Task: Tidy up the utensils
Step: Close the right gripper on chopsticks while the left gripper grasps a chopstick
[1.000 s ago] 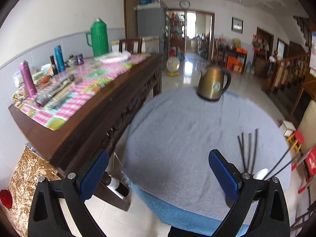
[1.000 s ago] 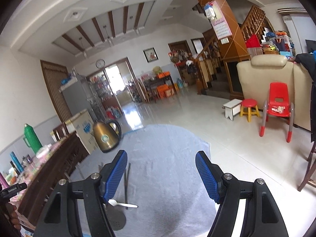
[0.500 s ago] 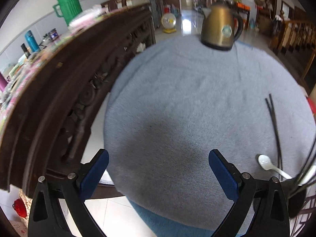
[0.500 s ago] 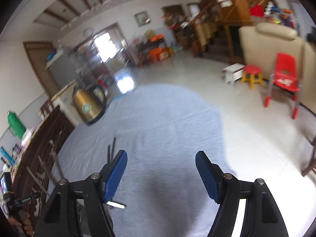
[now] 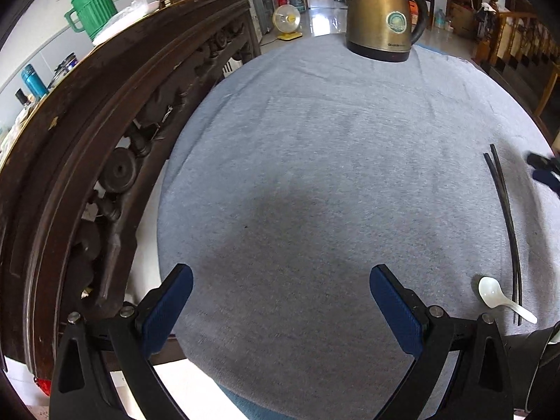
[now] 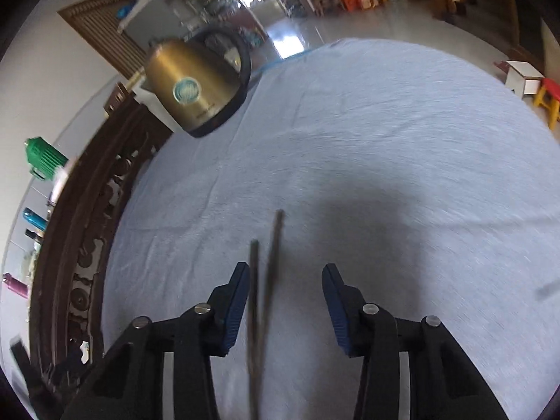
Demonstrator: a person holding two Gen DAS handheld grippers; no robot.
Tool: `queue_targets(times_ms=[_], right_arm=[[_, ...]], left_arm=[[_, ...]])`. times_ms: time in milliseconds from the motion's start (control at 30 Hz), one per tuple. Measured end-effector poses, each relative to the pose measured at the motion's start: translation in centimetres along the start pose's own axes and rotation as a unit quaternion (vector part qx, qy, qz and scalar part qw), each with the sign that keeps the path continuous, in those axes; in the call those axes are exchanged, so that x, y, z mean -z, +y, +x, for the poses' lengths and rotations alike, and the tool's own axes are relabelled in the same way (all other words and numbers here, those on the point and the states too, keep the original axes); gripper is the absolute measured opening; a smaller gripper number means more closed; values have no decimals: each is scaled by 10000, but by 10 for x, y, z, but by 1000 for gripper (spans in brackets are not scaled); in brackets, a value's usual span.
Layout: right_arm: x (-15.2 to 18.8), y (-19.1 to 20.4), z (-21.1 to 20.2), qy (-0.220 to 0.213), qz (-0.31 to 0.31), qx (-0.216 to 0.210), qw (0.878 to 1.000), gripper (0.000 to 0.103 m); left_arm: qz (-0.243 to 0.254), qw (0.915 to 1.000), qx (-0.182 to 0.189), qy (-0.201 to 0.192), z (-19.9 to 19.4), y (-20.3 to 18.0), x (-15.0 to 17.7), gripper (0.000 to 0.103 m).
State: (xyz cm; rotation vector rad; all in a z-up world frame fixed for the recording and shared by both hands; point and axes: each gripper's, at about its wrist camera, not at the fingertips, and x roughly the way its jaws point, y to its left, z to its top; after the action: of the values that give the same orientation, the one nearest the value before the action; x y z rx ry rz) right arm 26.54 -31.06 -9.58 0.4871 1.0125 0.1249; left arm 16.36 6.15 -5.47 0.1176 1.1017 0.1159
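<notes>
Chopsticks (image 6: 260,280) lie on the grey tablecloth (image 5: 332,175), a dark pair running lengthwise, and between your right gripper (image 6: 285,301) fingers in that wrist's view. Starting at the left, a carved dark wooden sideboard (image 5: 87,133) borders the table, with a green thermos jug (image 5: 91,7) on top. Your left gripper (image 5: 280,311) points down at bare cloth with its blue pads spread wide and nothing between them. At the far edge stands a brass-coloured kettle (image 5: 381,14). Further right, a white spoon (image 5: 497,295) rests just beside the near end of the chopsticks. Your right gripper's jaws are closing around the pair; the pads do not yet press on them.
</notes>
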Motion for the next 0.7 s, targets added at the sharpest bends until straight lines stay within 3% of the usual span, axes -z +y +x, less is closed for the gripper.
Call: queue_targets(times_ms=[67, 233, 400, 433, 467, 533, 600, 700], right_arm=[[-11, 13, 21, 216, -67, 154, 9996, 39], [-21, 24, 51, 580, -32, 650, 9962, 39], [-24, 29, 70, 690, -130, 922, 9933, 21], [-24, 30, 72, 668, -150, 961, 9930, 9], [-24, 28, 74, 677, -149, 914, 9934, 7], [-23, 25, 72, 612, -104, 814, 9947, 7], [-23, 16, 63, 436, 13, 616, 9971, 7], [-21, 1, 43, 29, 146, 378, 9992, 7]], left_arm=[[62, 10000, 14, -11, 0, -4, -2, 101], [168, 9999, 23, -28, 4, -10, -10, 101], [332, 9992, 144, -154, 9, -20, -24, 100], [364, 9989, 216, -191, 10, -23, -29, 96], [401, 9983, 326, -257, 10, -27, -34, 93], [497, 9965, 599, -294, 13, -35, -43, 72], [608, 9936, 895, -316, 16, -45, -54, 58], [787, 9888, 1211, -376, 20, -64, -69, 48]])
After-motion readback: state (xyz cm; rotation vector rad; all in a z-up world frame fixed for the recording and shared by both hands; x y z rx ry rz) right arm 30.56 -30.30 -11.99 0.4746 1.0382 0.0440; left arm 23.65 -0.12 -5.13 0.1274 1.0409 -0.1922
